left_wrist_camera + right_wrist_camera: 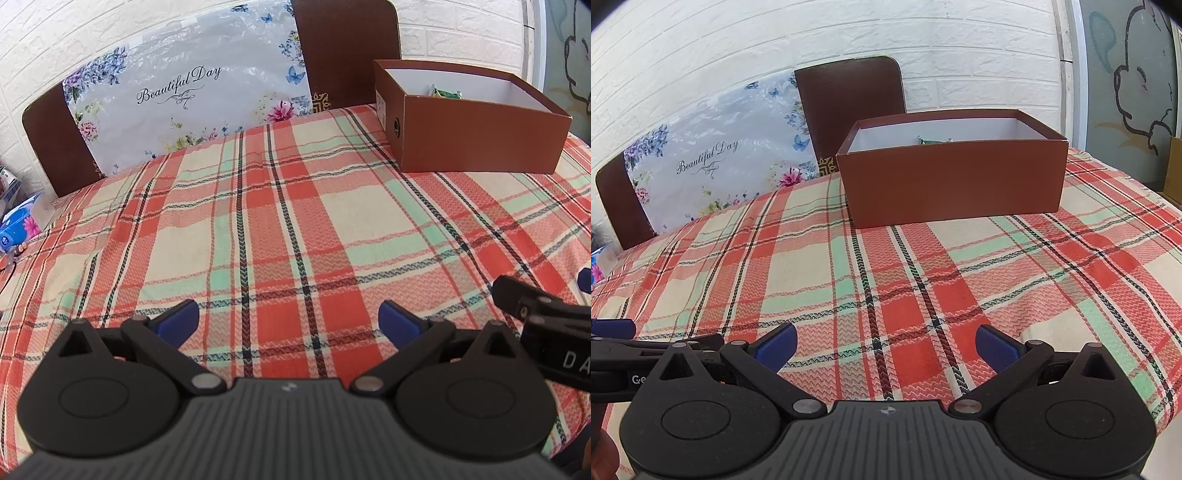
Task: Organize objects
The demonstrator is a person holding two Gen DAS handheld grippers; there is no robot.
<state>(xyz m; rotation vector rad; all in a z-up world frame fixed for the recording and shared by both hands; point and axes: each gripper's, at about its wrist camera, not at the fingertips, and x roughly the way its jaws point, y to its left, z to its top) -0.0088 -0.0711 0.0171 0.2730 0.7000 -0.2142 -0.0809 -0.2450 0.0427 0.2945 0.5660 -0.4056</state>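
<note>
Left gripper [288,319]: blue-padded fingers spread wide with nothing between them; it hovers low over the near part of the plaid cloth; its black body also shows at the left edge of the right wrist view
Right gripper [885,345]: fingers likewise released and empty; it sits just right of the left one, near the front of the table, and its black arm pokes in at the right edge of the left wrist view
Brown box [955,182]: open-topped cardboard box with a white inside, standing on the far right of the table; a round hole shows in its left end wall in the left wrist view
Green packet [447,93]: lies inside the box against the far wall; only its top edge peeks over the rim, so it may be a sachet or small wrapper, I cannot tell which
Plaid cloth [258,206]: red, cream and mint checks covering the table; the stretch between grippers and box is bare
Chairs [849,99]: two brown backs beyond the far edge; a floral plastic sheet [184,96] reading "Beautiful Day" leans between them
Far left: blue patterned packages [22,221] at the table's edge
Wall [775,40]: white brick pattern behind
</note>
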